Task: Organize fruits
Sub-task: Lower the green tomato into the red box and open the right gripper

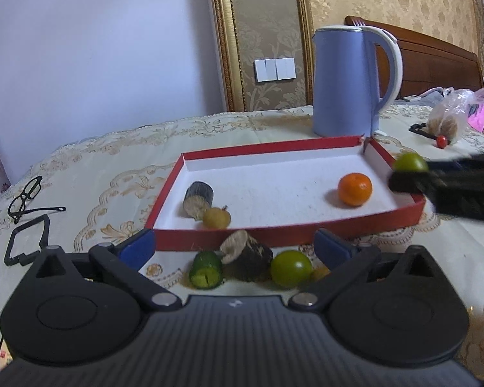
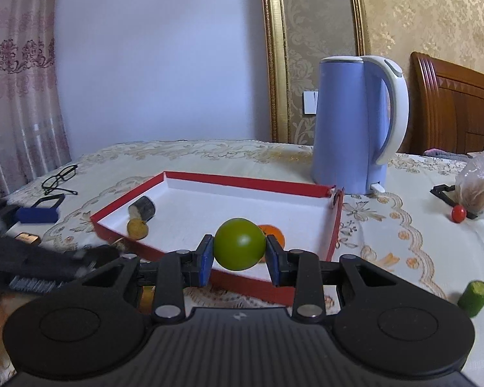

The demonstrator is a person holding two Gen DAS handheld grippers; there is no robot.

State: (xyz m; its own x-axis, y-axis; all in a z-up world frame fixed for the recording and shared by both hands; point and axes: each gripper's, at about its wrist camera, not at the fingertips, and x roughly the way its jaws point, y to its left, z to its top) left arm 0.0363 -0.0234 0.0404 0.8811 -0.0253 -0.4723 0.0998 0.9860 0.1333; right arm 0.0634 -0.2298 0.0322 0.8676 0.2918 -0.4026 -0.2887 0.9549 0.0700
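A red-walled white tray (image 1: pixel 284 235) holds an orange (image 1: pixel 355 189), a dark cut stub (image 1: pixel 198 199) and a small yellow fruit (image 1: pixel 216 217). My left gripper (image 1: pixel 234 246) is open just before the tray's near wall, above a cucumber piece (image 1: pixel 206 270), a dark stub (image 1: pixel 248 258) and a green fruit (image 1: pixel 291 268). My right gripper (image 2: pixel 238 258) is shut on a green round fruit (image 2: pixel 238 243) above the tray's near right corner (image 2: pixel 274 287); it also shows in the left wrist view (image 1: pixel 409 162).
A blue kettle (image 1: pixel 348 80) stands behind the tray. Glasses (image 1: pixel 25 198) lie at the left. A plastic bag (image 1: pixel 448 117) and a small red fruit (image 1: pixel 441 141) sit at the right. Another cucumber piece (image 2: pixel 475 293) lies on the cloth at the right.
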